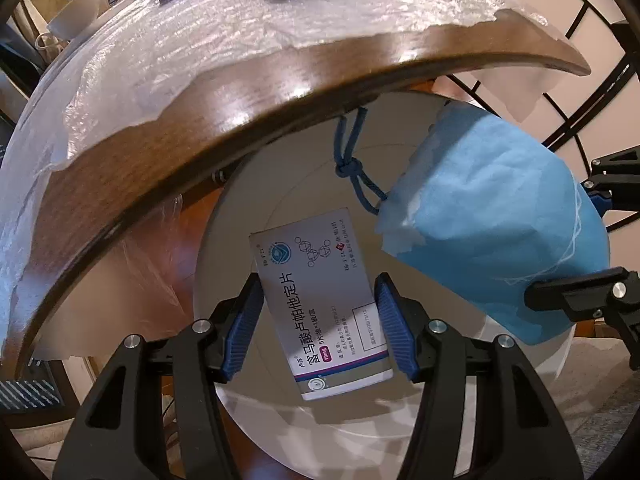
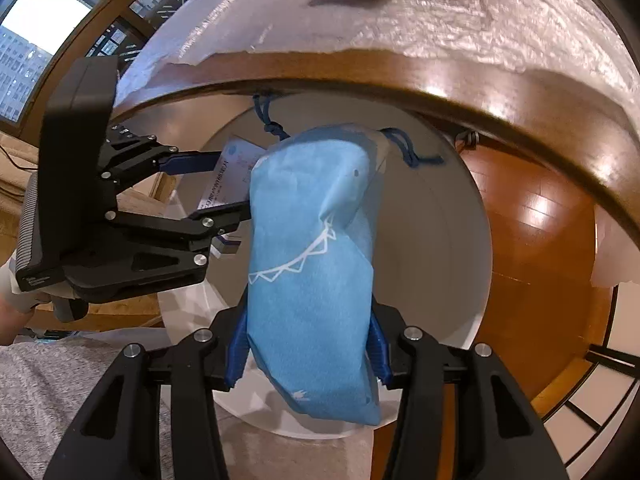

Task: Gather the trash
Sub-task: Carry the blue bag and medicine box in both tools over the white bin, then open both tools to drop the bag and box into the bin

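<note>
1. Medicine box (image 1: 320, 304): grasped by the left tool (image 1: 318, 326), above the white bin (image 1: 240, 216).
2. Blue pouch (image 2: 312, 264): grasped by the right tool (image 2: 306, 344), above the bin beside the worktop (image 2: 400, 76).

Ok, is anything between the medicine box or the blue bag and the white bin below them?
Nothing visible. The white cardboard medicine box in the left tongs and the blue fabric drawstring bag in the right tongs both hang over the round white bin, whose mouth is open beside the wooden table edge.
</note>
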The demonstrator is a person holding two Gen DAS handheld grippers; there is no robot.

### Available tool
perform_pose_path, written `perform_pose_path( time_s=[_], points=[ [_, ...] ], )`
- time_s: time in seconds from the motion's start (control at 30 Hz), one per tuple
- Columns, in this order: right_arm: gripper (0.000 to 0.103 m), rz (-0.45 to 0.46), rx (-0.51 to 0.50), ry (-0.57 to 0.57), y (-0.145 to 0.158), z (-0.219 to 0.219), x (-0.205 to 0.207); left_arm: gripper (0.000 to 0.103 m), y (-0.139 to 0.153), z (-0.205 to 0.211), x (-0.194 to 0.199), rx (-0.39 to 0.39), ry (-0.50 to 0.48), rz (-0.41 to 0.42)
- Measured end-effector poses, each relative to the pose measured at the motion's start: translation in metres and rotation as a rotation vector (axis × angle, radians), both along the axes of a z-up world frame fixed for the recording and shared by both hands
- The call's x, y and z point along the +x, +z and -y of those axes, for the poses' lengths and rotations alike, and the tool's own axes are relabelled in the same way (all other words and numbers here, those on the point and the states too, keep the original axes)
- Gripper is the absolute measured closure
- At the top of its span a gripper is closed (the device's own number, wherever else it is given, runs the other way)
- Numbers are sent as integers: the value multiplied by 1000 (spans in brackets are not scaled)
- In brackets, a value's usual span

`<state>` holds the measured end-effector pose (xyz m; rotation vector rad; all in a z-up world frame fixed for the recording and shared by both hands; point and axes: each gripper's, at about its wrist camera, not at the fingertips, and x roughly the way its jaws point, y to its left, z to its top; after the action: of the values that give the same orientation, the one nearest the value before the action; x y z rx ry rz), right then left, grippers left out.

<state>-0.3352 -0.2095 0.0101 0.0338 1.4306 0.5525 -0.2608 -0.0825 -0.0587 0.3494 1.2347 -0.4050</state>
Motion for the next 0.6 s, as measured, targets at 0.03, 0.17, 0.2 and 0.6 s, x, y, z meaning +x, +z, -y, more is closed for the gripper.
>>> perform_pose_path(
  time_s=[0.03,0.17,0.2,0.6],
  points=[
    [55,-3,-4,-3,-2,-1,1,45,-1,0,0,3,0,-3],
    [55,-16,-13,-16,-6,-3,8,45,-4,4,5,12,1,-16],
    [55,-18,-13,-18,-7,-3,10,45,-5,5,6,14,1,-18],
    [40,-11,-46,-35,-12,-1,21,39,-14,14,16,43,-15,-42]
  ],
)
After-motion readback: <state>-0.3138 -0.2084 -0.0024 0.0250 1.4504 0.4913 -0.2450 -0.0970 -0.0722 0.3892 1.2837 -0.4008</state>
